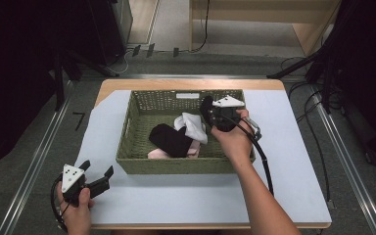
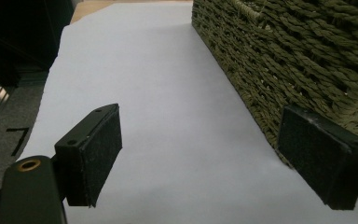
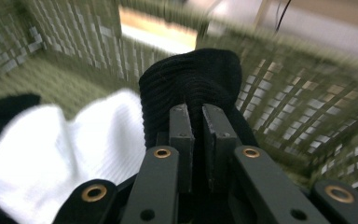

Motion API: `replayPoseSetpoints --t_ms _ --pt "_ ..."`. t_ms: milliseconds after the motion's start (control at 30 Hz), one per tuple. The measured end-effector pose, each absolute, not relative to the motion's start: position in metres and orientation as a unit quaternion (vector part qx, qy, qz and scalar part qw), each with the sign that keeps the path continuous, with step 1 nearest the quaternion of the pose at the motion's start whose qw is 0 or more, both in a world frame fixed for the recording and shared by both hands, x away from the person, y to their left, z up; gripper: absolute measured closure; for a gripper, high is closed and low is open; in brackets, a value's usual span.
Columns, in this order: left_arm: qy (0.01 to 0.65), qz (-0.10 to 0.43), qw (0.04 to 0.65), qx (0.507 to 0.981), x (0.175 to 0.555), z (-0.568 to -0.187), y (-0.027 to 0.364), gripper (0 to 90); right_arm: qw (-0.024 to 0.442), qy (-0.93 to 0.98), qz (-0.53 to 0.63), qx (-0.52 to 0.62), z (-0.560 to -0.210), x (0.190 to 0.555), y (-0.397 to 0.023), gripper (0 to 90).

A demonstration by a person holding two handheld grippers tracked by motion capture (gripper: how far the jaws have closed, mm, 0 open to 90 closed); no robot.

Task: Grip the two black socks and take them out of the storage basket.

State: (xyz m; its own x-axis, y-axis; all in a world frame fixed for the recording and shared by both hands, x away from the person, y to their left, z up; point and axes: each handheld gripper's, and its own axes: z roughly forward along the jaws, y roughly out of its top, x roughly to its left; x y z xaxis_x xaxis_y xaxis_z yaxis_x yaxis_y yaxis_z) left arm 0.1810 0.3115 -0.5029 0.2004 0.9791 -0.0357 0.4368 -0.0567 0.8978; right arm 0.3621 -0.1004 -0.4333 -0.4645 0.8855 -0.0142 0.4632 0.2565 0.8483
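A green woven basket (image 1: 183,166) on the table holds socks: a black one (image 1: 170,138), a white one (image 1: 192,125) and something pink (image 1: 159,153). My right gripper (image 1: 208,110) reaches into the basket's right half. In the right gripper view its jaws (image 3: 198,140) are shut on a ribbed black sock (image 3: 191,79), which bulges up above the pads, and a white sock (image 3: 51,140) lies to its left. My left gripper (image 1: 98,169) rests near the table's front left corner. Its pads (image 2: 93,154) stand wide open with nothing between them, beside the basket wall (image 2: 298,56).
A pale sheet (image 1: 293,161) covers the wooden table under the basket. Cables (image 1: 318,122) and dark stands lie on the floor to the right and behind. A metal rail (image 1: 39,161) runs along the floor on the left. The basket's far wall bears a white label (image 1: 188,96).
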Motion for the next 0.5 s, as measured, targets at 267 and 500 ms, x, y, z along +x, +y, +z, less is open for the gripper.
replayPoseSetpoints --t_ms 267,500 --pt "0.544 0.325 0.420 0.650 0.181 -0.503 0.311 15.4 0.292 0.704 0.487 0.426 -0.409 0.346 -0.117 83.9" --pt "0.543 0.327 0.419 0.650 0.181 -0.503 0.311 15.4 0.316 0.667 0.531 0.416 -0.394 0.337 -0.131 84.0"
